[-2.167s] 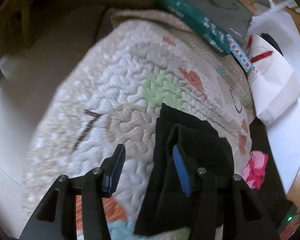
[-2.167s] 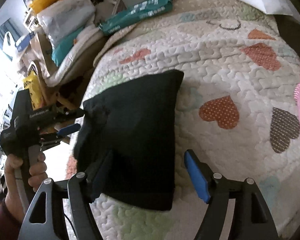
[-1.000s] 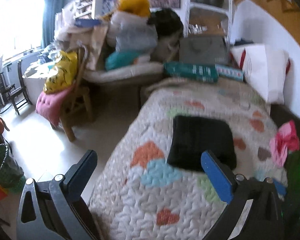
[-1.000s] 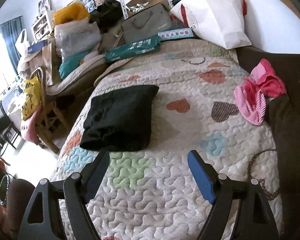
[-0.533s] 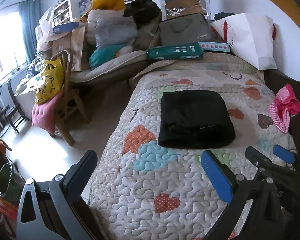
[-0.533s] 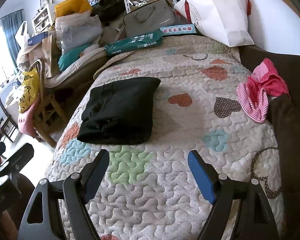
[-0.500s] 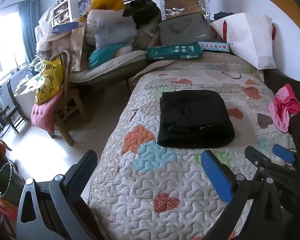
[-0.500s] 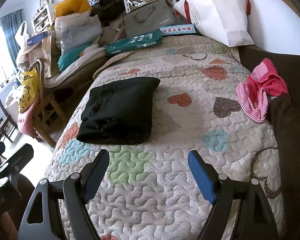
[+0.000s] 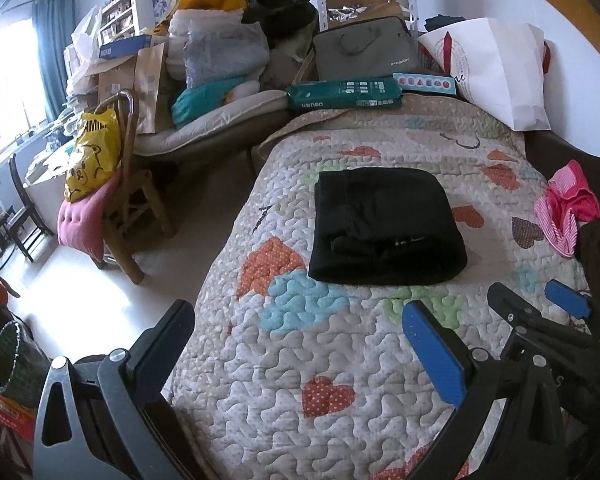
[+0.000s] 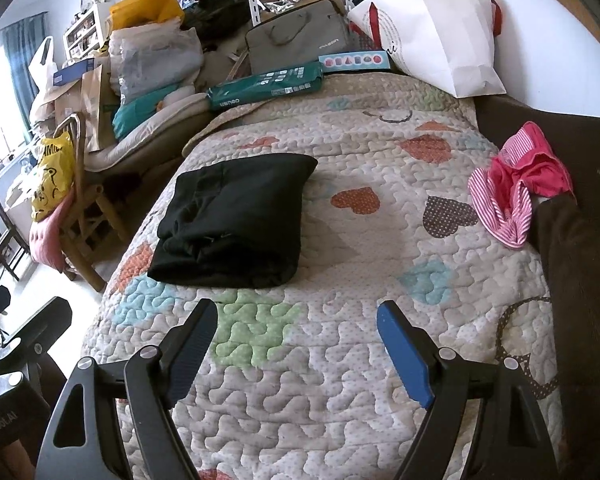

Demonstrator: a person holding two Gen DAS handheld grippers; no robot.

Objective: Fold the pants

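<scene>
Item: black pants (image 9: pixel 386 226). I log them as a compact rectangular bundle, lying flat on the heart-patterned quilt (image 9: pixel 324 344) of the bed, toward its left edge as my cameras see it. Layers show at the near end; the far end looks smooth and rounded. Nothing touches them.

Item: left gripper (image 9: pixel 300 344). I hold it low over the near end of the bed. Its fingers (image 9: pixel 434 356) stand wide apart with only quilt between them. Well short of the pants.

Item: right gripper (image 10: pixel 298 340). It hangs beside the left one, also over the near quilt, fingers spread and empty. The pants lie ahead and to its left, apart from it.

Item: pink striped garment (image 10: pixel 518 188). Crumpled at the right edge of the quilt against the dark sofa back (image 10: pixel 560 140). Not part of this job, as I read it.

Item: clutter at the far end: green box (image 9: pixel 344 94), white paper bag (image 9: pixel 496 68), grey laptop bag (image 9: pixel 364 52). All clear of the pants.

Step in hand, my judgement: folding appears finished; I am in the stand-off stage with both tools free.

Next move, my judgement: little is called for. If anything, a light press or tidy of the loose near-end layers, approaching from the front so the bundle is not dragged toward the bed's edge.
</scene>
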